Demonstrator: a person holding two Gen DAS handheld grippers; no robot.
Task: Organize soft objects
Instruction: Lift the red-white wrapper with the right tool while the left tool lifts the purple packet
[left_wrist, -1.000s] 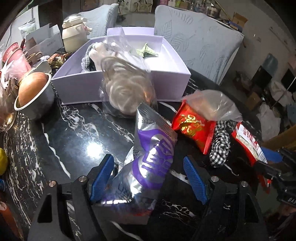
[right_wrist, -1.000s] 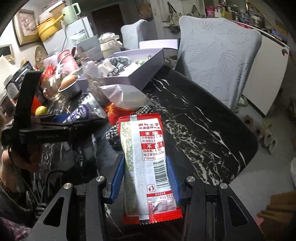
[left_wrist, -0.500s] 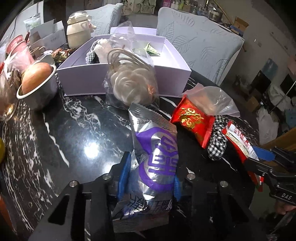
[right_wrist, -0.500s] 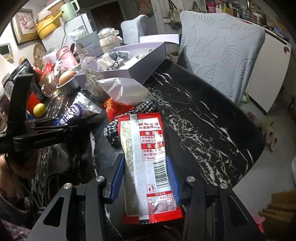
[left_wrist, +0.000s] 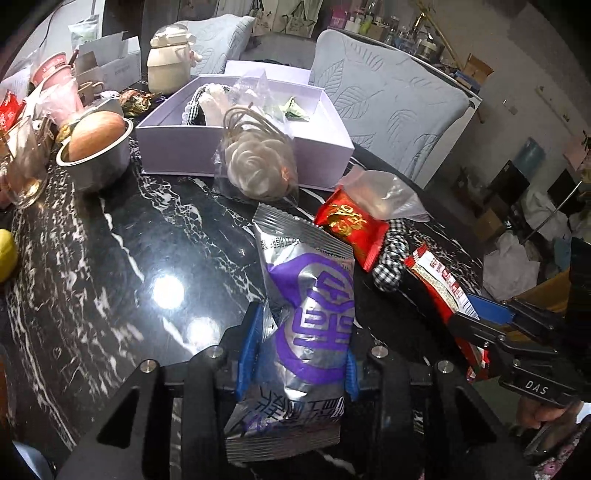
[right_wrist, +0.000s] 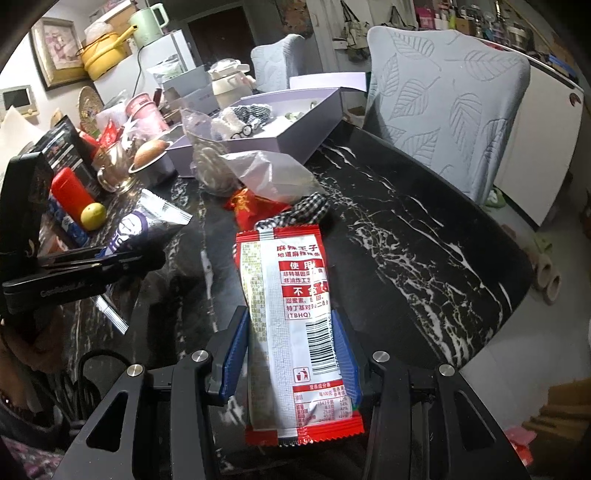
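My left gripper (left_wrist: 299, 354) is shut on a silver and purple snack bag (left_wrist: 310, 306), lifted a little off the black marble table (left_wrist: 110, 258). My right gripper (right_wrist: 291, 350) is shut on a red and white snack packet (right_wrist: 291, 306), held above the table. Ahead stands an open lilac box (left_wrist: 243, 136) with a checked cloth and small items inside. Before the box lie a clear bag with a white flower shape (left_wrist: 255, 170), a red packet (left_wrist: 351, 225), a crumpled clear bag (left_wrist: 384, 192) and a checked cloth (left_wrist: 388, 258).
A metal bowl (left_wrist: 96, 158) holding a round fruit, a glass cup (left_wrist: 22, 166), pink cups and a cream jar (left_wrist: 170, 70) crowd the left. A yellow fruit (right_wrist: 92, 216) and a red bottle (right_wrist: 72, 192) sit nearby. A grey leaf-pattern chair (right_wrist: 443, 110) stands behind the table.
The left gripper's jaws closed on the silver and purple bag, then lifted it and drew it back from the box. The right gripper kept still with its packet.
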